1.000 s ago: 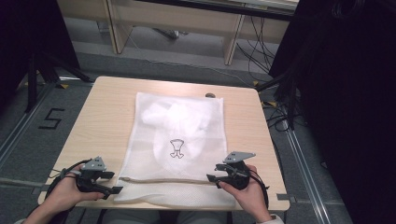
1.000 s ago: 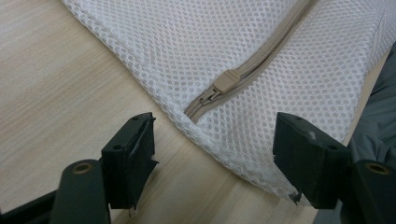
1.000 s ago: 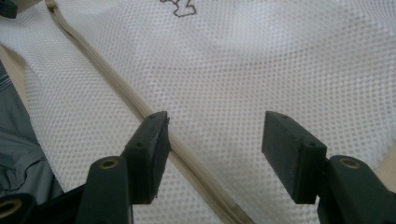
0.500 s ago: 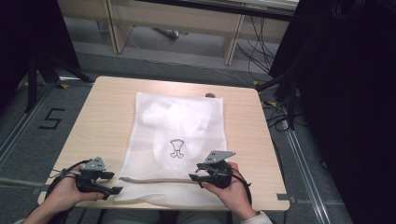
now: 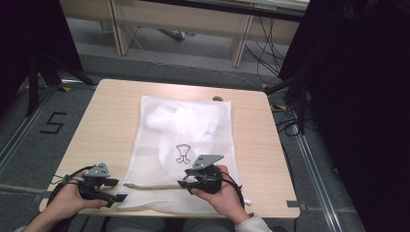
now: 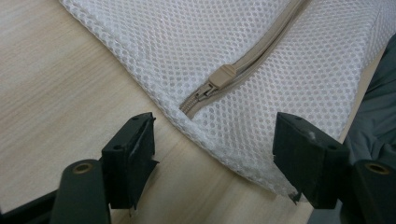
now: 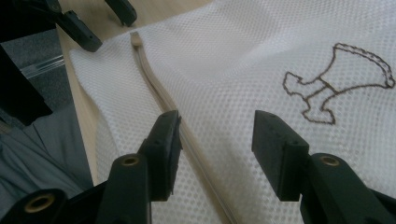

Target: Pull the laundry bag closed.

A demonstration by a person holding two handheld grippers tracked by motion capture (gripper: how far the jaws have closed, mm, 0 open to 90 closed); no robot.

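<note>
The mesh laundry bag (image 5: 186,145) is lying flat ahead of both tongs; my right gripper (image 5: 187,182), jaws wide, has been sliding leftward along the zipper (image 7: 161,100) toward its pull (image 6: 223,74), while my left gripper (image 5: 116,191) is waiting, wide open, beside that corner

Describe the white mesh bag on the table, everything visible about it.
The mesh bag is white honeycomb netting, lying flat on the wooden table with pale contents showing through. A small dark outline emblem marks its middle. A beige zipper crosses its near end, with the slider at the left corner. The left gripper straddles that corner, open; the right gripper sits open over the zipper.
</note>
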